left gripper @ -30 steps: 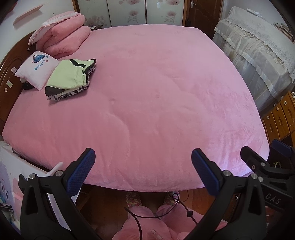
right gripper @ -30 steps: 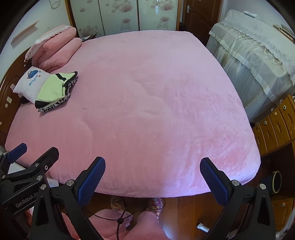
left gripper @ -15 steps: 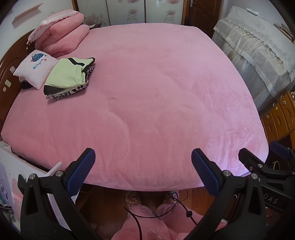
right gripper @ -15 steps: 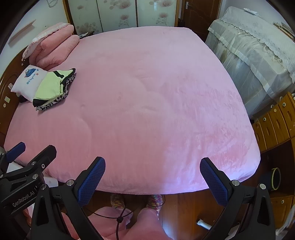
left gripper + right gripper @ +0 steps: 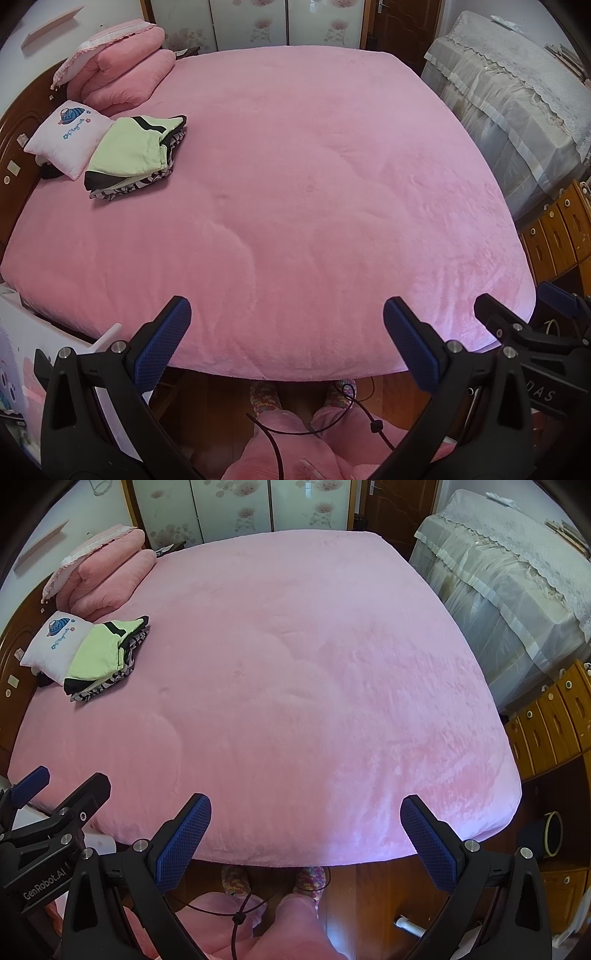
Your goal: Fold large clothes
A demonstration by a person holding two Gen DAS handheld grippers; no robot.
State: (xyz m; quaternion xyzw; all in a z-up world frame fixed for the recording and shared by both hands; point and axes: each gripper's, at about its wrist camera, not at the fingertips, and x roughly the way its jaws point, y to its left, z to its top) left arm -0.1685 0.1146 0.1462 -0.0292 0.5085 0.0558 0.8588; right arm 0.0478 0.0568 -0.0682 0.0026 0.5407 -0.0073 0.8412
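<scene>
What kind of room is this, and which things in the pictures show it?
Most likely a home bedroom. A large bed under a pink plush cover fills the view, pink pillows lie by the wooden headboard, and sliding flowered wardrobe doors stand behind it.

The lower garments in the folded stack (image 5: 135,157) are showing only as dark and patterned edges under the green top piece, so their kind cannot be told. The person (image 5: 288,439) is being cut off by the bottom edge, with only pink-clad legs and patterned socks showing past the bed (image 5: 295,184) edge. A dark item (image 5: 50,171) is lying mostly hidden behind the white cushion (image 5: 68,138), and the cushion's print is too small to read.
</scene>
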